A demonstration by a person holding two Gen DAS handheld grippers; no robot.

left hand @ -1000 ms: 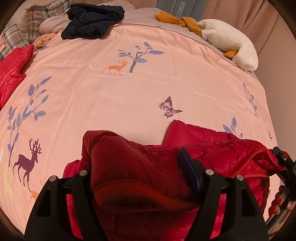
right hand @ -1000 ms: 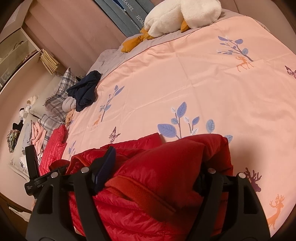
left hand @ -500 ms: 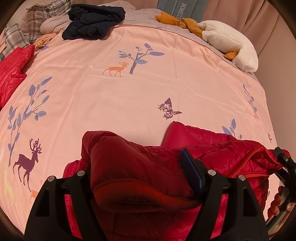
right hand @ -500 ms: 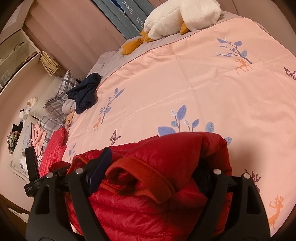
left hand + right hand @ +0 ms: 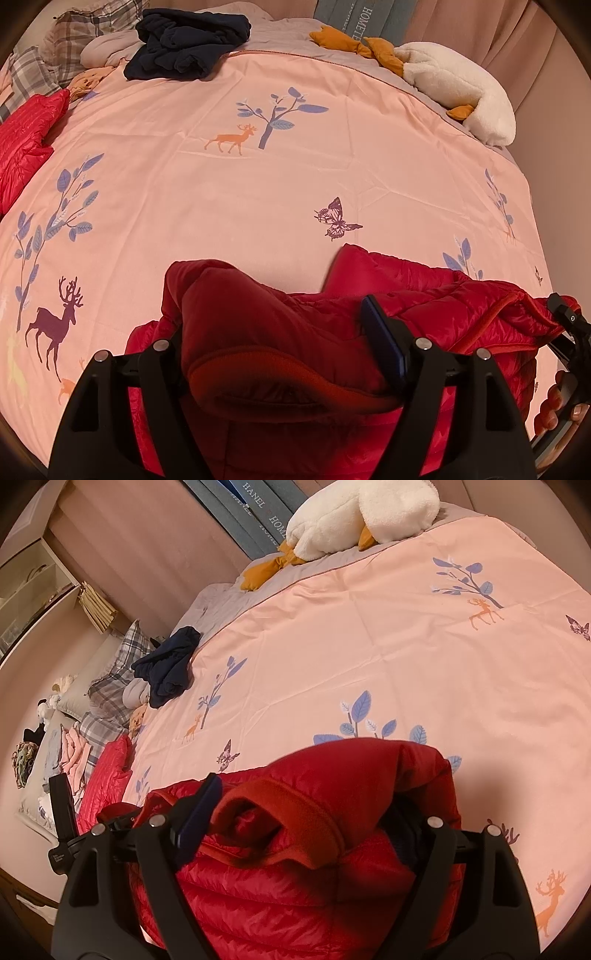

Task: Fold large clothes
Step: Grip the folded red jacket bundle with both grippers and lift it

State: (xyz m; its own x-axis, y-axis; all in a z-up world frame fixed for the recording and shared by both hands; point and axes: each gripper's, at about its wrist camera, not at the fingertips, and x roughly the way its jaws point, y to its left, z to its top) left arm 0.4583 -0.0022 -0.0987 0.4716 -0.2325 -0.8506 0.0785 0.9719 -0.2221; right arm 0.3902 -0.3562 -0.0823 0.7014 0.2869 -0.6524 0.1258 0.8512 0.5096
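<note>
**A:** What is seen between the fingers of the left gripper (image 5: 280, 354)?

**B:** A bunched fold of the red puffer jacket (image 5: 424, 306), its orange-red trimmed edge draped toward the camera. The jaws are spread wide; the right pad (image 5: 380, 345) is laid against the fabric, but whether the fold is pinched cannot be told, since the other pad is hidden behind the cloth.

**A:** And the right gripper (image 5: 295, 830)?

**B:** Its jaws have just been opening and stand wide. A rolled part of the same jacket (image 5: 332, 786) is heaped between them. The left pad (image 5: 195, 819) is seen clear of the fabric, while the right one is buried in shadow under the fold.

**A:** Where is the jacket placed?

**B:** On the pink duvet (image 5: 258, 192) printed with deer and leaves, directly under and just ahead of both grippers, stretched from one to the other.

**A:** What lies beyond?

**B:** Far ahead of the left gripper, a dark navy garment (image 5: 184, 44) is heaped; a white plush duck (image 5: 454, 85) is seen far ahead to the right, and a second red quilted garment (image 5: 26, 136) to the far left.
</note>
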